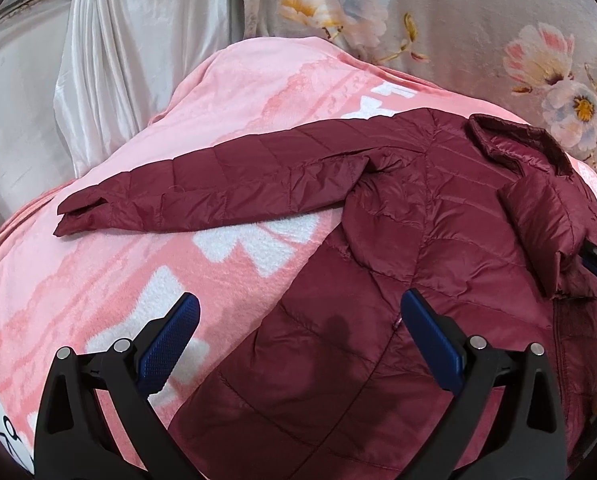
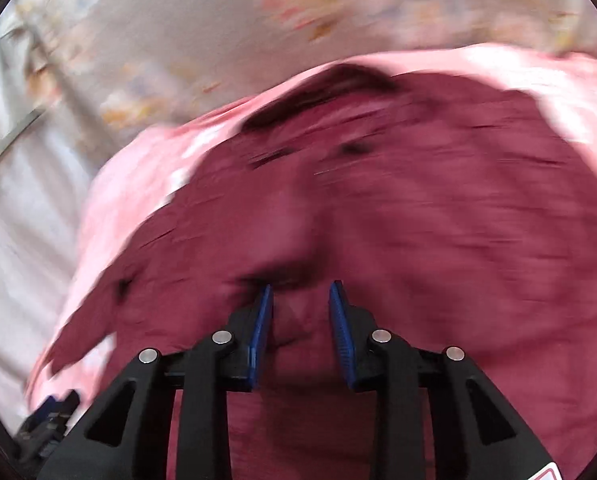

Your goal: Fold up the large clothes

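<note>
Where pink blanket [image 1: 98,264] covers the bed, maroon puffer jacket [image 1: 398,240] lies spread; floral curtain [image 1: 458,20] behind. Left gripper [image 1: 298,312] spread wide. Right gripper [image 2: 300,292], blurred, apparently parted over jacket fabric.

No text, label or number can be read.

The pink blanket [image 1: 98,264] lies bare below the outstretched sleeve [image 1: 202,184], leaving open room there. The jacket [image 1: 398,280] covers the rest. Drapes [image 1: 110,52] and a floral cloth [image 1: 478,20] close off the far side.
</note>
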The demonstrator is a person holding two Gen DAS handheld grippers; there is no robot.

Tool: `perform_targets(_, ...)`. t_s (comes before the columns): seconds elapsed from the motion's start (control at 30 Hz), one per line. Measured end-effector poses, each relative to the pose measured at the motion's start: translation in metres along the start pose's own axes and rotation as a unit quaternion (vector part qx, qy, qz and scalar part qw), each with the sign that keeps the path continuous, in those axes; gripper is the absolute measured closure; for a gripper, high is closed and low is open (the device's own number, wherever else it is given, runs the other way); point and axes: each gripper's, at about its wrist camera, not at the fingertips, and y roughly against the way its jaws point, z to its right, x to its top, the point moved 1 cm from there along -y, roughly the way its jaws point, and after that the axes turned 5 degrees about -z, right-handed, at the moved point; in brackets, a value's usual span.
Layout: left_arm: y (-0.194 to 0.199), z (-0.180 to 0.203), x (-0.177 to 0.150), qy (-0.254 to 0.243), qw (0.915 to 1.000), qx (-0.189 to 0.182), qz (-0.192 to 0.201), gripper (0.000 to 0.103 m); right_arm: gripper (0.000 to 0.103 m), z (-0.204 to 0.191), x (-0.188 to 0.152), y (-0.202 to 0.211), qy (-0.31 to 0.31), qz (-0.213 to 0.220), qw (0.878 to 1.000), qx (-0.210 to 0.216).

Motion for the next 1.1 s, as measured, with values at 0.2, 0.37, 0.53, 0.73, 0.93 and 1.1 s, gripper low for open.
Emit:
perform_targets(0.2,-0.005,-0.002,-0.002,-0.001,0.9998,-0.013,-0.016,0.005,0.075,-0.101,-0.022,0.005,0.162,0.003,0.983,0.083)
perform_targets(0.37,-0.014,0.007,0.011,0.021,0.9935,-0.099,-0.051,0.005,0.075,-0.033,-0.026,0.037,0.069,0.045,0.997,-0.002)
perform_targets(0.53,-0.052,0.034,0.026,0.070,0.9674,-0.198,-0.141,0.005,0.067,0.052,-0.029,0.066,-0.028,0.053,0.997,-0.044)
perform_targets(0.73,-0.059,0.069,0.042,0.065,0.9698,-0.198,-0.127,0.047,0.053,0.116,-0.029,0.093,-0.096,0.086,0.988,-0.080)
perform_targets(0.93,-0.054,0.084,0.071,0.026,0.9868,-0.143,-0.072,0.102,0.053,0.169,-0.019,0.095,-0.181,0.099,0.972,-0.112)
perform_targets(1.1,-0.036,0.090,0.096,0.000,0.9953,-0.096,0.009,0.103,0.053,0.204,0.001,0.086,-0.236,0.104,0.962,-0.095)
